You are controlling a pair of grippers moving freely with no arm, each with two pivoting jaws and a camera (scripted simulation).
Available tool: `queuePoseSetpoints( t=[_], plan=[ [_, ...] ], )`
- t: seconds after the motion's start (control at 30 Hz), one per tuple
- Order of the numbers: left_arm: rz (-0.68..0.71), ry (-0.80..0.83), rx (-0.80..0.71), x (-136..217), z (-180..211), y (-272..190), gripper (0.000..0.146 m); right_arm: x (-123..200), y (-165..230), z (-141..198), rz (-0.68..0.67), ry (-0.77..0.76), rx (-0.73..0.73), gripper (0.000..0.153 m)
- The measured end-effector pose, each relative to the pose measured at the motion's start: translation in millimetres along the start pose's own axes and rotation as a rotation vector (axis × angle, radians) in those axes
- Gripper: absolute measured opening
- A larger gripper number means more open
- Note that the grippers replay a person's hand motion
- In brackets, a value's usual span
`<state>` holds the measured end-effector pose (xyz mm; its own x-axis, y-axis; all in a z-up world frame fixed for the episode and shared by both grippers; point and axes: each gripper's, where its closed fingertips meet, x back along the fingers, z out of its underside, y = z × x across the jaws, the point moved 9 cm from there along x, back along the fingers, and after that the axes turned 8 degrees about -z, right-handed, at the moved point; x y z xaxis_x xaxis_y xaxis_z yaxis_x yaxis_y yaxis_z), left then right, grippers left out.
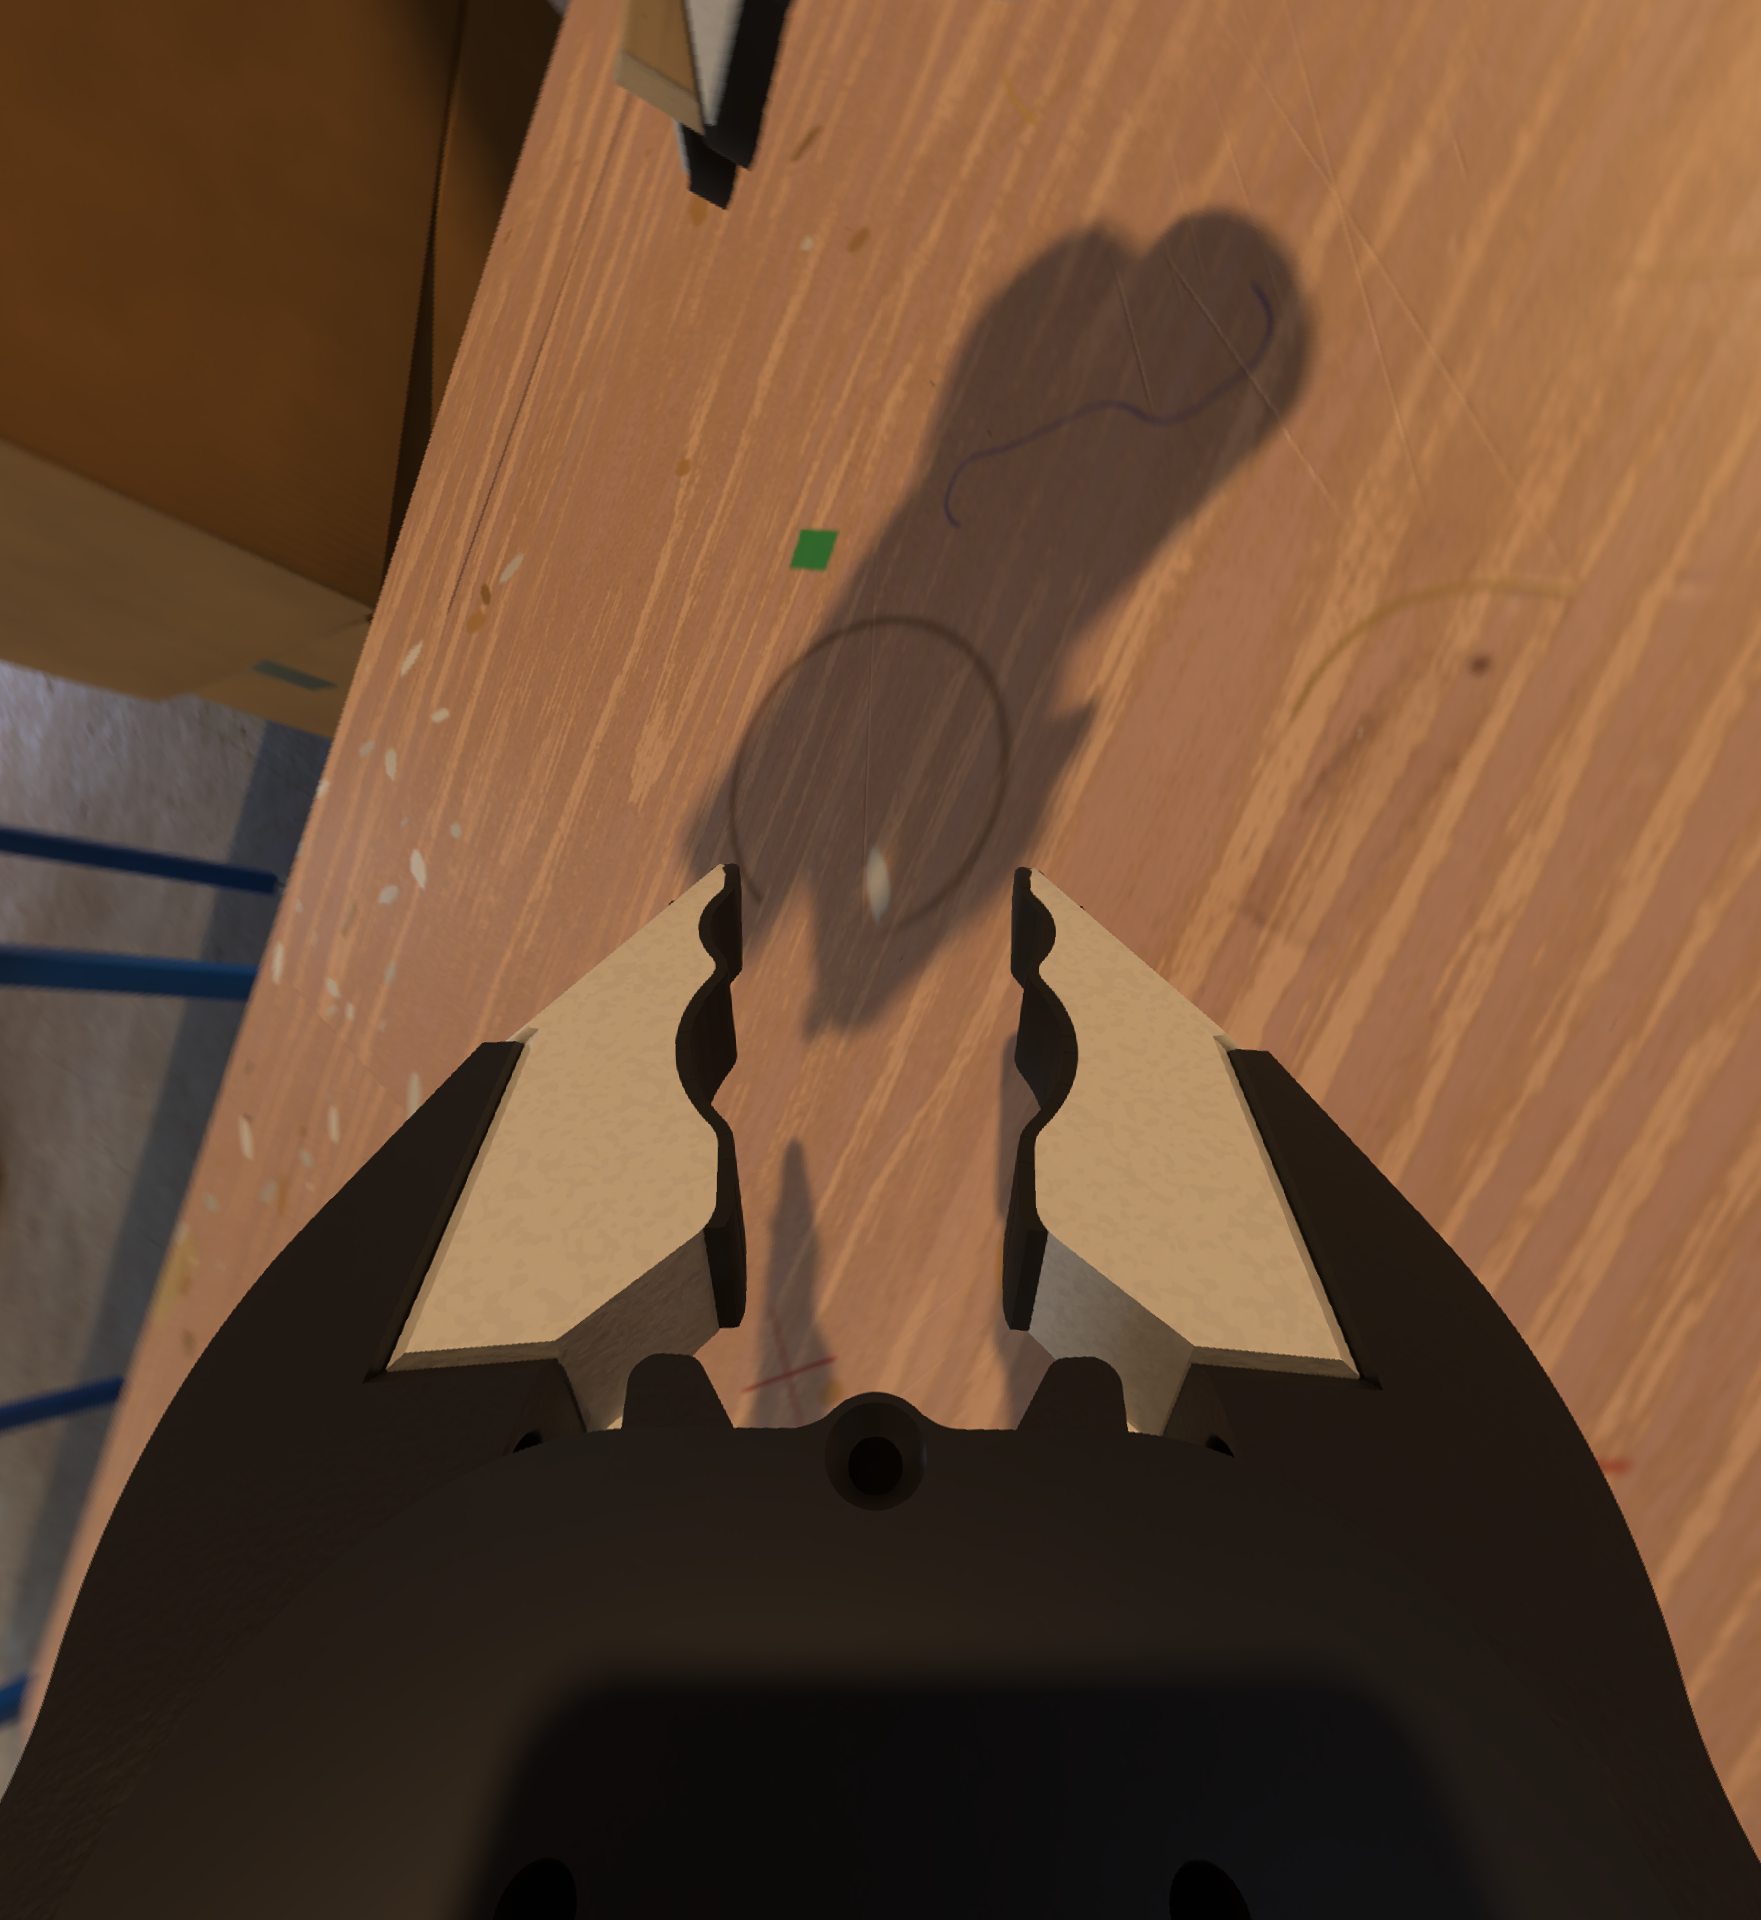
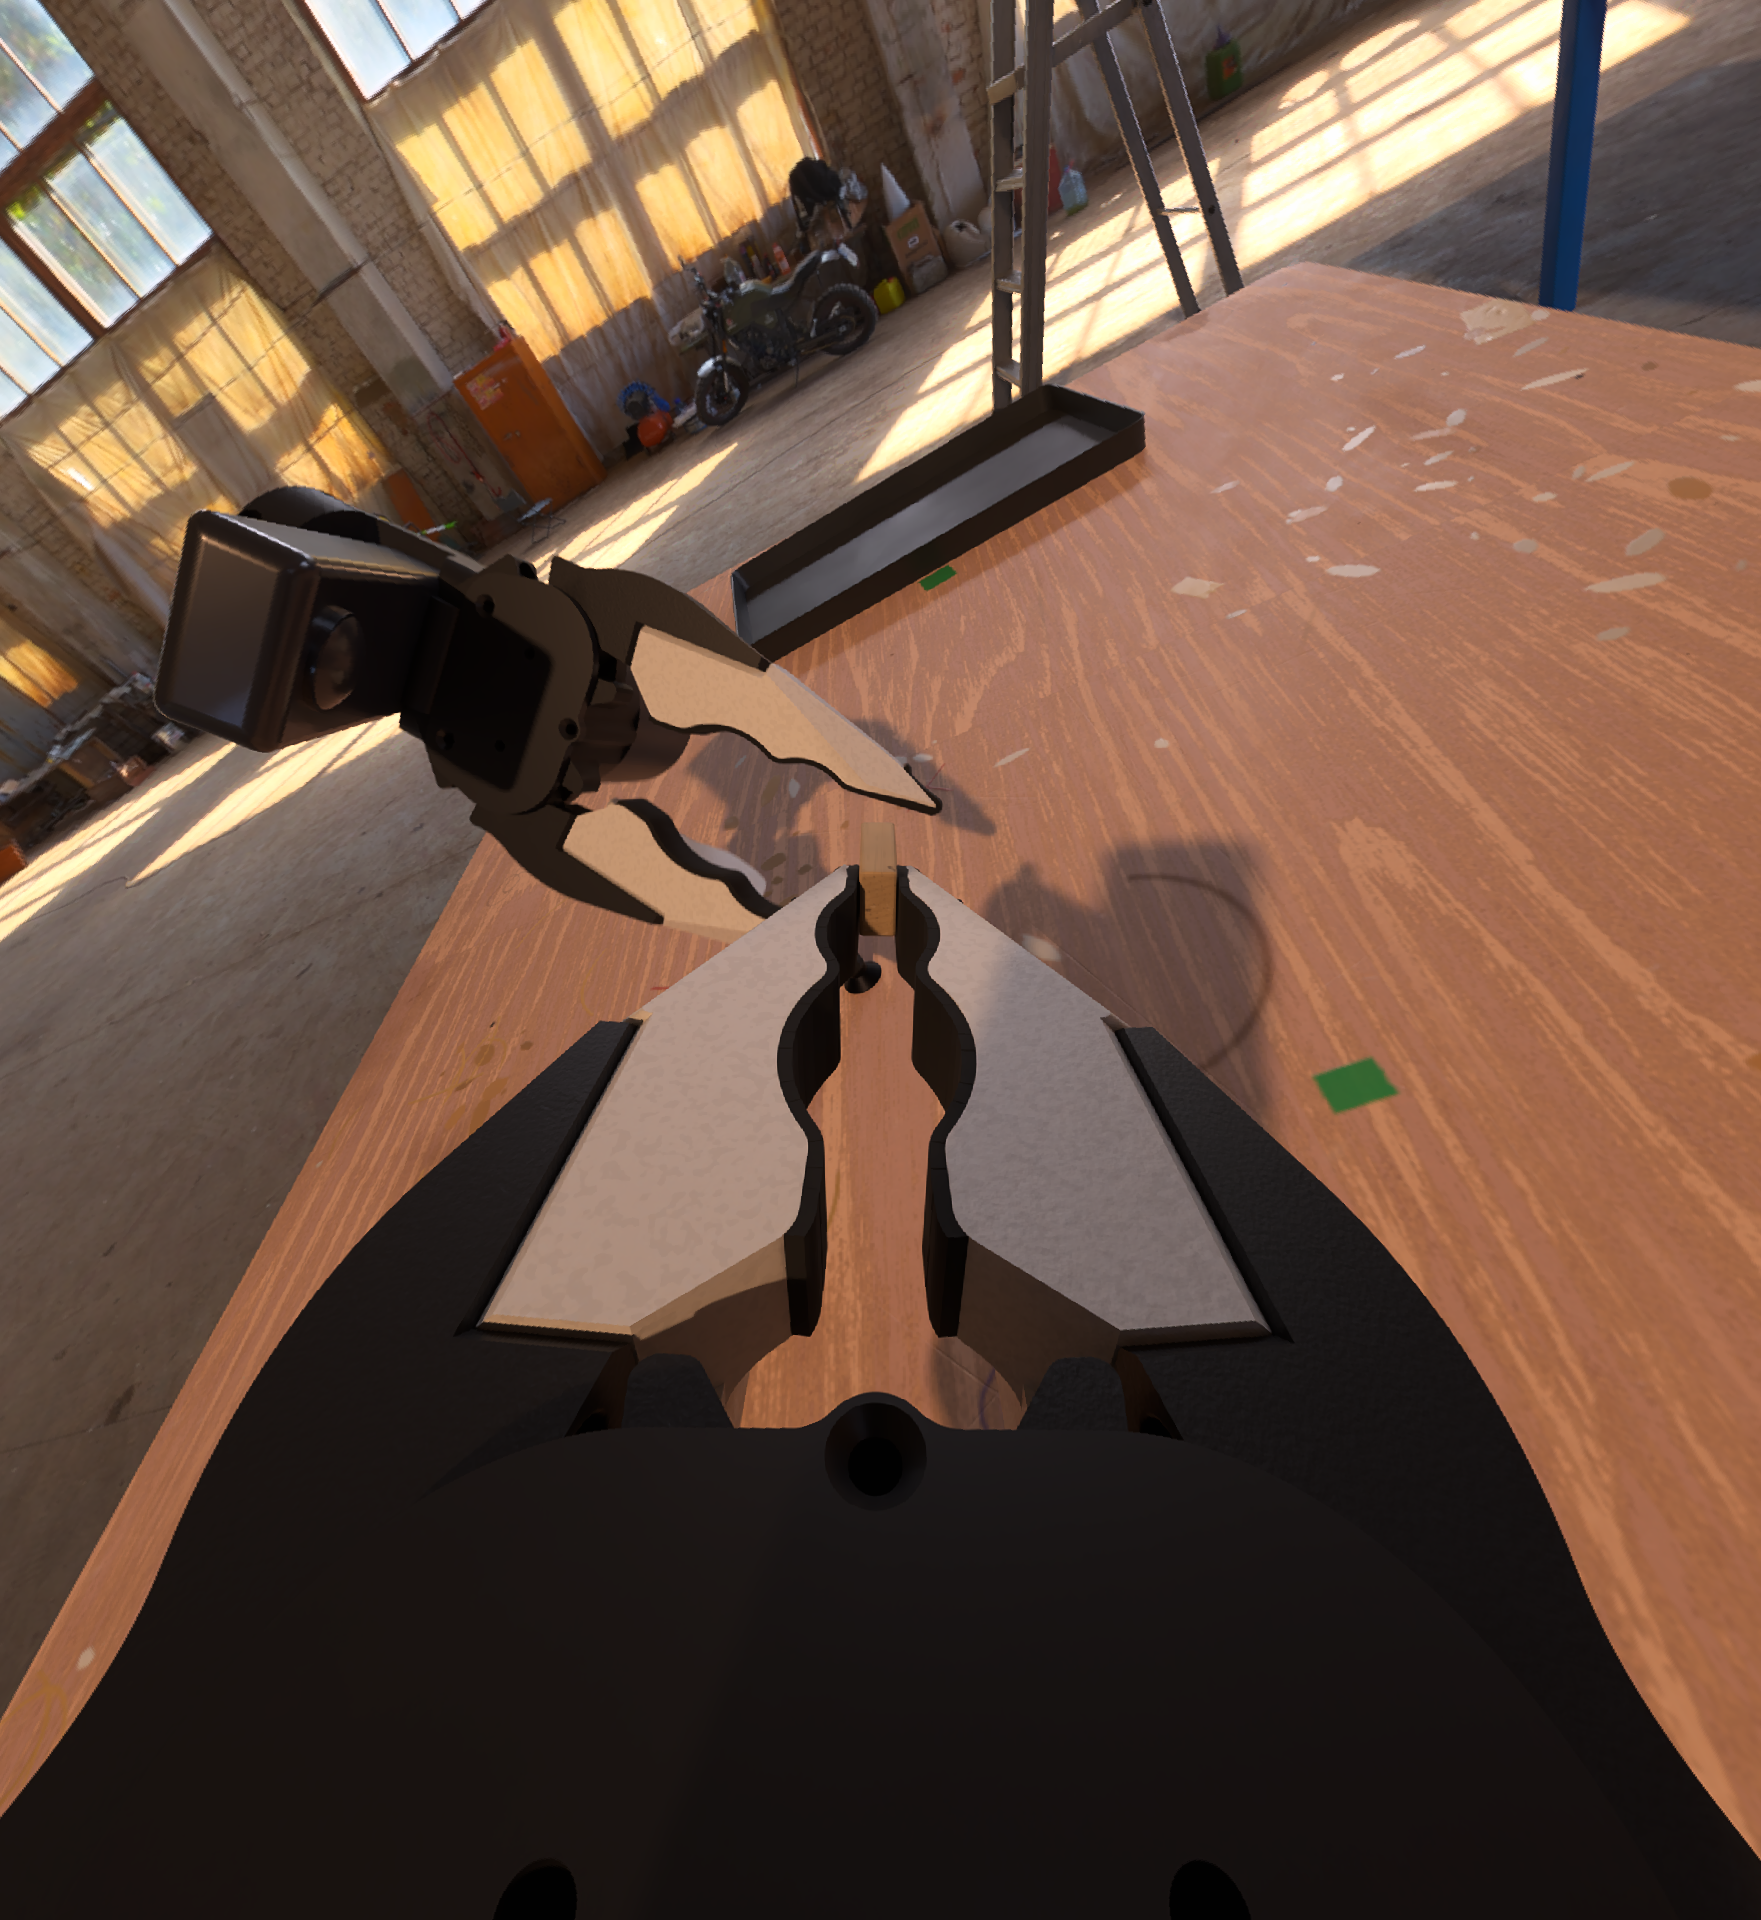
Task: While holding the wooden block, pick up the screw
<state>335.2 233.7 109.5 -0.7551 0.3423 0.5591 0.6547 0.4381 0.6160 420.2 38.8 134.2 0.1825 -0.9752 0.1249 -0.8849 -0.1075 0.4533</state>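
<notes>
My right gripper (image 2: 878, 891) is shut on a small light wooden block (image 2: 878, 896), held at its fingertips above the wooden table (image 2: 1427, 779). A small dark screw (image 2: 863, 977) shows in the gap between the right fingers, just below the block. My left gripper (image 2: 845, 857) is open and empty, tilted down, with one fingertip beside the block. In the left wrist view the left gripper (image 1: 876, 883) is open over bare table. The right gripper (image 1: 725, 104) and the block (image 1: 660, 62) show at the top edge. The screw does not show there.
A long black tray (image 2: 959, 499) lies at the table's far edge. Green square markers (image 2: 1354, 1086) (image 1: 814, 549) lie on the table. A brown box (image 1: 128, 312) stands beyond the table edge. A ladder (image 2: 1021, 208) stands behind the tray.
</notes>
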Motion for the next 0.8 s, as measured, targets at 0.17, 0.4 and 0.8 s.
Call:
queuePoseSetpoints(
  t=[0.17,0.4,0.8],
  plan=[
    [0.015,-0.014,-0.100,6,13,11,0.048,-1,-1,4,-0.004,0.004,-0.010,0.005],
    [-0.005,-0.142,-0.051,24,-5,0,0.055,-5,-4,8,-0.006,0.004,-0.032,0.005],
    [0.010,0.009,-0.188,3,-4,-39,0.000,-7,-11,15,-0.008,-0.015,-0.075,0.005]
  ],
)
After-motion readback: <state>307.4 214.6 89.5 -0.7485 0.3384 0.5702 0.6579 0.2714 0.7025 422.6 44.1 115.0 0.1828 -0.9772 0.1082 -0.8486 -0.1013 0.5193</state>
